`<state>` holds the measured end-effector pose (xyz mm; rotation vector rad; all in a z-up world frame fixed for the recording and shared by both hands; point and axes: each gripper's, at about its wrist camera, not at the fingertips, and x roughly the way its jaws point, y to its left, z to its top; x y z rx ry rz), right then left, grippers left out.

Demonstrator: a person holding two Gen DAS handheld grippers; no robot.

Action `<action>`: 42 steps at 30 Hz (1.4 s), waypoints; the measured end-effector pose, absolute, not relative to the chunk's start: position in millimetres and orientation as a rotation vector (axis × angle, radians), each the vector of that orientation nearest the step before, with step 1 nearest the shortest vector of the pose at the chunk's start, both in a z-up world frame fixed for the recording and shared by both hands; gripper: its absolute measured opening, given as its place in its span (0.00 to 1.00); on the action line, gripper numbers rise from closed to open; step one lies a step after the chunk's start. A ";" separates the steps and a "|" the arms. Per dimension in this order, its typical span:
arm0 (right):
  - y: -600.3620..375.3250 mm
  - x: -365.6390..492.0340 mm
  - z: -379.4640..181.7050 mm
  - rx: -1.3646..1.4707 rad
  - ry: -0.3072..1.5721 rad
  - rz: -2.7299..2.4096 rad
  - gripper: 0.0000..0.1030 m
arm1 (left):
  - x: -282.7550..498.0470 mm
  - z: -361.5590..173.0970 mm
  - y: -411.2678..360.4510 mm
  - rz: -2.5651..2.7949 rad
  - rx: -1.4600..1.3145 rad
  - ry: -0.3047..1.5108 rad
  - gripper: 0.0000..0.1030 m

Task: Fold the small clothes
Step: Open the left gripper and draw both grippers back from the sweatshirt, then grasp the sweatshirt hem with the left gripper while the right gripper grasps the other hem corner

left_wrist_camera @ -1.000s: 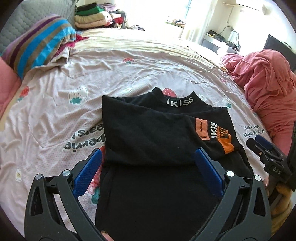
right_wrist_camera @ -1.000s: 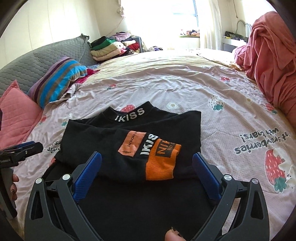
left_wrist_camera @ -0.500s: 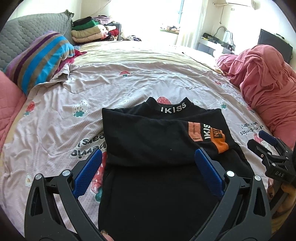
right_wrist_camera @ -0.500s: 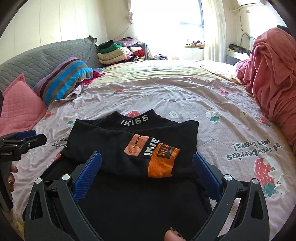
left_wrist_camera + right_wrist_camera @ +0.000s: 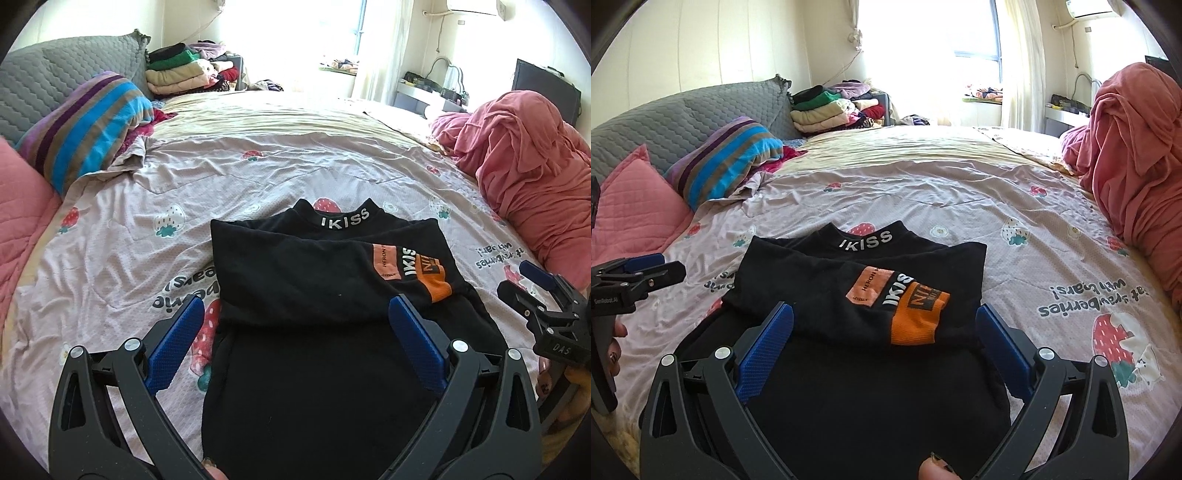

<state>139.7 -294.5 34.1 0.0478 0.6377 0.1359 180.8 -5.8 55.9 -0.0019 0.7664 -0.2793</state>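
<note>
A black top (image 5: 314, 280) with an "IKISS" collar lies flat on the strawberry-print sheet (image 5: 129, 236), both sleeves folded across the chest; the upper sleeve ends in an orange cuff (image 5: 437, 286). It also shows in the right wrist view (image 5: 857, 295), with the orange cuff (image 5: 918, 317). My left gripper (image 5: 295, 314) is open and empty above the top's lower half. My right gripper (image 5: 884, 321) is open and empty, also above the lower half. Each gripper shows at the edge of the other's view: the right gripper's fingers (image 5: 532, 291) and the left gripper's fingers (image 5: 642, 271).
A heaped pink blanket (image 5: 524, 166) lies at the right. A striped pillow (image 5: 92, 122), a pink cushion (image 5: 635, 206) and a grey headboard cushion (image 5: 683, 122) are at the left. Stacked folded clothes (image 5: 181, 74) sit far back.
Both grippers have pulled back and tilted up from the top, so more of the bed and room shows. The top has not moved. Both grippers stay open.
</note>
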 end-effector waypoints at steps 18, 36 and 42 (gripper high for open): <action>-303.3 114.1 25.6 0.053 0.659 0.137 0.96 | 152.6 51.4 17.2 -0.257 -0.012 0.759 0.91; -315.4 87.3 2.7 0.038 0.722 0.133 0.96 | 129.2 12.9 47.2 -0.248 0.008 0.867 0.91; -318.6 80.2 -3.7 0.065 0.742 0.139 0.96 | 120.9 -4.0 63.8 -0.261 -0.030 0.922 0.91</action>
